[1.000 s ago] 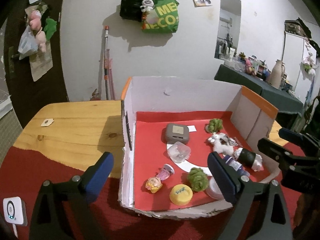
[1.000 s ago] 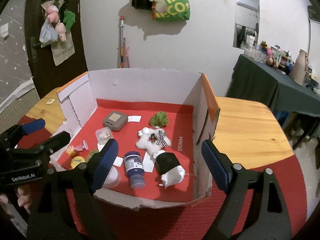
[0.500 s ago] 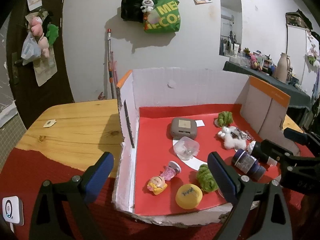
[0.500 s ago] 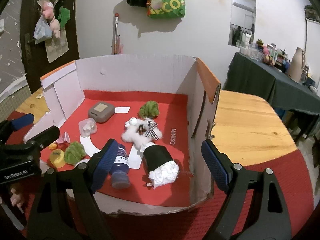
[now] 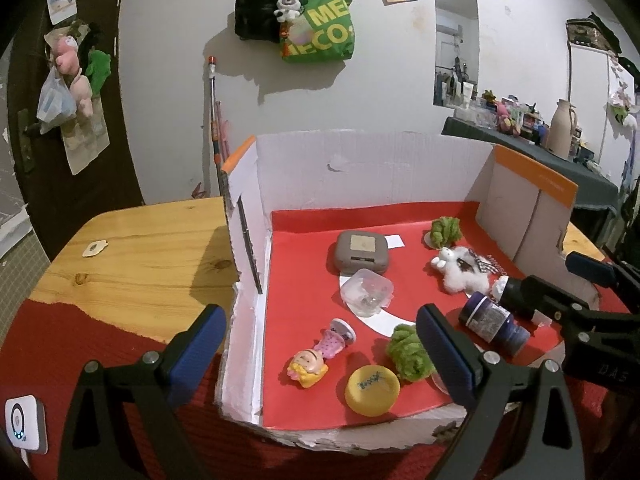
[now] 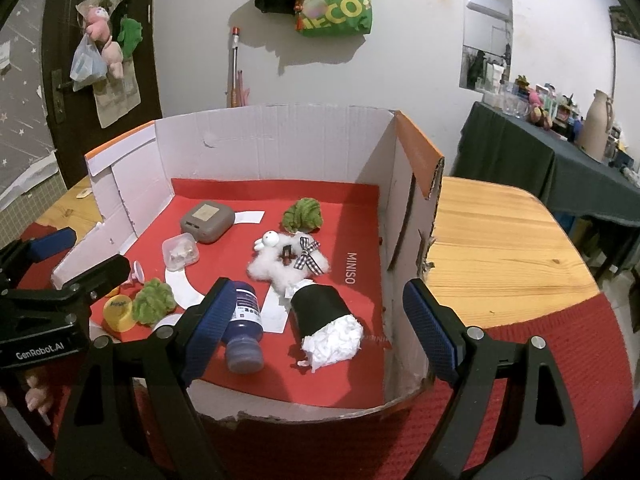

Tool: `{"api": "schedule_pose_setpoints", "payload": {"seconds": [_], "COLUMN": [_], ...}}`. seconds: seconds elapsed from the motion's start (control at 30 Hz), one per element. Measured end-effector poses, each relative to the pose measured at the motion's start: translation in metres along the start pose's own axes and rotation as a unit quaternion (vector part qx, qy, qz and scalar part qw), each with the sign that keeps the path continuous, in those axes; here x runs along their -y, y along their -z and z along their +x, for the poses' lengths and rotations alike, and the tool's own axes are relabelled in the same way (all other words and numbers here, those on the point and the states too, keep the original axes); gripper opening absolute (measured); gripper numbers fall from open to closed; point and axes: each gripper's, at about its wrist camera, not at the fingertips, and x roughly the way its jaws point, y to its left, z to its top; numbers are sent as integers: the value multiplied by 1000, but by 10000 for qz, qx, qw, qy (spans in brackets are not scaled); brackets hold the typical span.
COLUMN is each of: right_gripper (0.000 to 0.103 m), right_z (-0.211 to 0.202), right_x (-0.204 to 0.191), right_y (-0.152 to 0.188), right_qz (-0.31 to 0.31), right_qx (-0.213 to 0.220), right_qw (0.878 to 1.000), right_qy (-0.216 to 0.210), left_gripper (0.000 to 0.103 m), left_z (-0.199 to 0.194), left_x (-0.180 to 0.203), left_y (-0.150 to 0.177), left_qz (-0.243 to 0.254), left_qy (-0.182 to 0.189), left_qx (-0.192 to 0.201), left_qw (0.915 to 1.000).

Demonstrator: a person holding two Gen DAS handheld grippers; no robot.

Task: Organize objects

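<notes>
Several small things lie scattered on the red floor of an open cardboard box [image 6: 276, 148] that sits on a wooden bench [image 6: 496, 240] partly covered with a red cloth [image 6: 560, 344]. Near the front lie a dark blue bottle [image 6: 244, 328] on its side and a black cup [image 6: 320, 308] stuffed with white paper. Behind them are a white plush toy [image 6: 288, 260], a green pompom [image 6: 303, 214], a grey case [image 6: 206, 220] and a clear plastic tub [image 6: 181, 252]. Toward the left are a second green pompom [image 5: 408, 354], a yellow lid [image 5: 372, 390] and a small doll [image 5: 310, 366]. Both tools hang above the front edge of the box with jaws spread and nothing between them: the left tool [image 5: 320, 344] and the right tool [image 6: 320, 320].
</notes>
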Motion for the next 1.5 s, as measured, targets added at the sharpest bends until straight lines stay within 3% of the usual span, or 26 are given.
{"api": "schedule_pose_setpoints", "payload": {"seconds": [0.83,1.27,1.5], "right_gripper": [86,86,86], "right_z": [-13,-67,-93], "right_x": [-1,-8,-13], "right_y": [-2,-20,-21], "right_qz": [-69,-182,-185], "right_qx": [58,343,278], "right_qw": [9999,9990,9994], "right_qy": [98,199,95], "left_gripper": [100,103,103], "left_z": [-10,-61,-89], "left_x": [1,0,-6], "left_y": [0,-8,-5], "left_qz": [-48,-39,-105], "left_qy": [-125,-65,54], "left_qx": [172,385,274], "left_qw": [9998,9992,9996]}}
